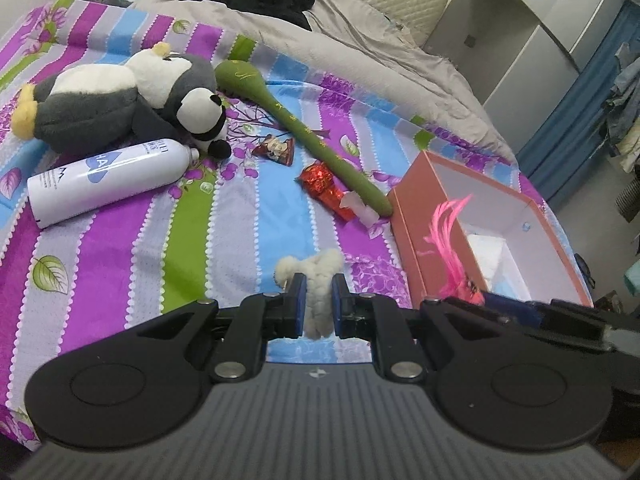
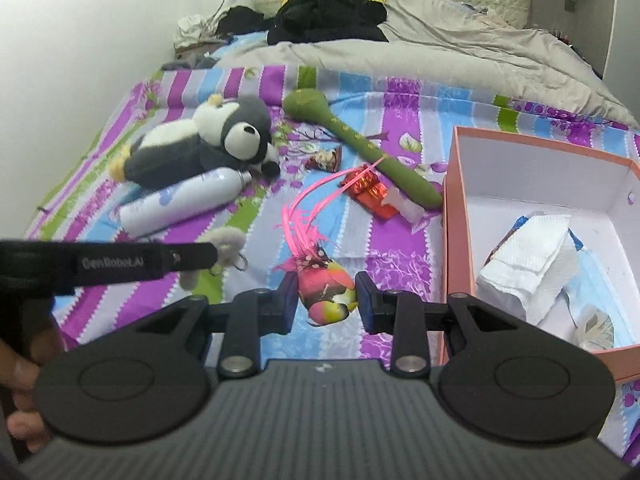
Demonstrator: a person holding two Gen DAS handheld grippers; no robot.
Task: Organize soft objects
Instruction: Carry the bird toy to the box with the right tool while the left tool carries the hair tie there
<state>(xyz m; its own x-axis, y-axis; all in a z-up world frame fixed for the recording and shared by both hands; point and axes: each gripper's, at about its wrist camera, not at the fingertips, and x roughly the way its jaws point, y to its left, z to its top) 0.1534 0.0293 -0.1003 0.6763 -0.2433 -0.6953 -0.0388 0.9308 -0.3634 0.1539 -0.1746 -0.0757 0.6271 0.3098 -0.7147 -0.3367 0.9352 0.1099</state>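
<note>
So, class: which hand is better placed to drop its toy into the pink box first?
Probably right: its tool grips the pink bird right beside the box.

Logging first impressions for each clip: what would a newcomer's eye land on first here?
Probably the two held toys: the right gripper clamps a pink feathered bird toy, and the left gripper pinches a white fluffy toy. Behind them, on the striped bedsheet, lies a grey-and-white plush penguin, with an open pink box at the right.
</note>
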